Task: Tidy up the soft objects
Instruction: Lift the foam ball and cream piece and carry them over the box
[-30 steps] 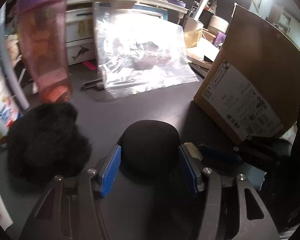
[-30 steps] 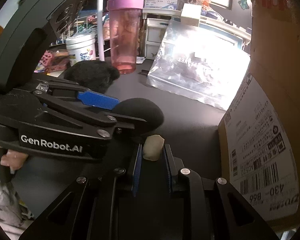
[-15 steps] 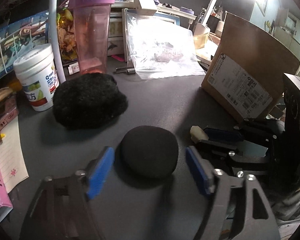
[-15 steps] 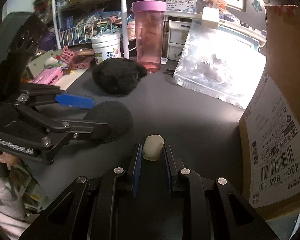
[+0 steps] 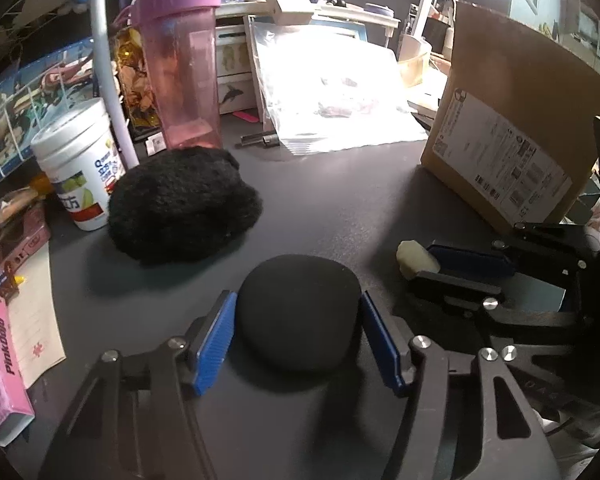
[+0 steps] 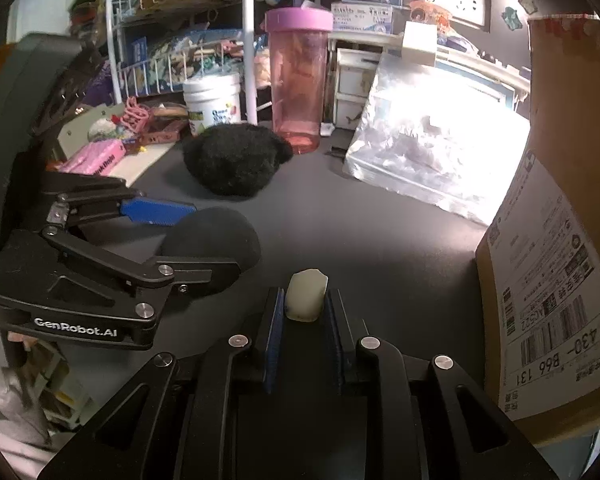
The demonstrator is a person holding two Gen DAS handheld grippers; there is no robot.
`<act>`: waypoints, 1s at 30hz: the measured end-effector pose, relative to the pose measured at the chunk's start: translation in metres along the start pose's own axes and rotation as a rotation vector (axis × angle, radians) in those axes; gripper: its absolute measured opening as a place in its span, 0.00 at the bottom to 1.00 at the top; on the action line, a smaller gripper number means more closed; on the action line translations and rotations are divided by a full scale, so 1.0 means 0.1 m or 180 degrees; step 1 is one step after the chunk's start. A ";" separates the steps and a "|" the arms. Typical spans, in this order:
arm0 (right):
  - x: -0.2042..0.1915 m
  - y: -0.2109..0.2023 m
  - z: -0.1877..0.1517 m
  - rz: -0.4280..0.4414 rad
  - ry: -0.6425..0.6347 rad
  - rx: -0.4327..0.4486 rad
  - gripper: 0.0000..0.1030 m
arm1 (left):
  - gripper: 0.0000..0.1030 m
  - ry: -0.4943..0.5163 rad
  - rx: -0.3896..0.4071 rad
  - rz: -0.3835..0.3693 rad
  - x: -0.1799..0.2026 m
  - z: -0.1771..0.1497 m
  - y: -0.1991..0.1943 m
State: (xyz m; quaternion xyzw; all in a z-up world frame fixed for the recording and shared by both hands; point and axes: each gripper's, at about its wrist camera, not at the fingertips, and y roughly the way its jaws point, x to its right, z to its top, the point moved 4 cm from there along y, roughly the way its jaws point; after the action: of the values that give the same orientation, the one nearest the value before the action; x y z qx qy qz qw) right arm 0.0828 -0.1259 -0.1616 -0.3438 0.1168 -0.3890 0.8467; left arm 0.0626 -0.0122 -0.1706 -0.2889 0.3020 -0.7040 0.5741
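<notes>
A smooth black round soft pad lies on the dark desk between the blue pads of my left gripper, which touch its sides. The pad also shows in the right wrist view, with the left gripper around it. My right gripper is shut on a small cream soft lump, which also shows in the left wrist view. A fluffy black soft object sits further back on the desk, near the pink tumbler; it also shows in the right wrist view.
A pink tumbler and a white tub stand at the back left. A shiny plastic bag leans at the back. A cardboard box stands on the right. A pink packet lies at the left edge.
The left gripper pulled back and opened wide around the black pad half a second ago, and its pads have now closed back onto the pad's sides. The right gripper keeps the cream lump.
</notes>
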 end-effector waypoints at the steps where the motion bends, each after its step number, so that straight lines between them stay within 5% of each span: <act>1: -0.01 -0.03 0.01 0.0001 -0.0018 0.0026 0.15 | 0.56 -0.0017 0.0015 0.0017 -0.01 0.00 -0.02; 16: -0.19 -1.01 0.56 0.0091 -0.0347 0.0889 0.15 | 0.56 -0.0013 0.0857 0.0037 0.02 0.50 -1.07; 24: 0.28 -1.58 0.69 -0.0248 -0.0217 0.1258 0.15 | 0.56 0.0327 0.1260 -0.0172 0.54 1.02 -1.44; 30: 0.78 -1.81 0.57 -0.0576 0.0019 0.1314 0.15 | 0.56 0.0590 0.1313 -0.0551 1.08 1.34 -1.42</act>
State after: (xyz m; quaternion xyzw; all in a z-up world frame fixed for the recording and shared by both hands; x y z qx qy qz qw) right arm 0.0572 -0.2393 0.0083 -0.1711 0.0059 -0.4800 0.8604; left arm 0.0543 -0.1084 0.0305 -0.1245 0.1773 -0.8209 0.5283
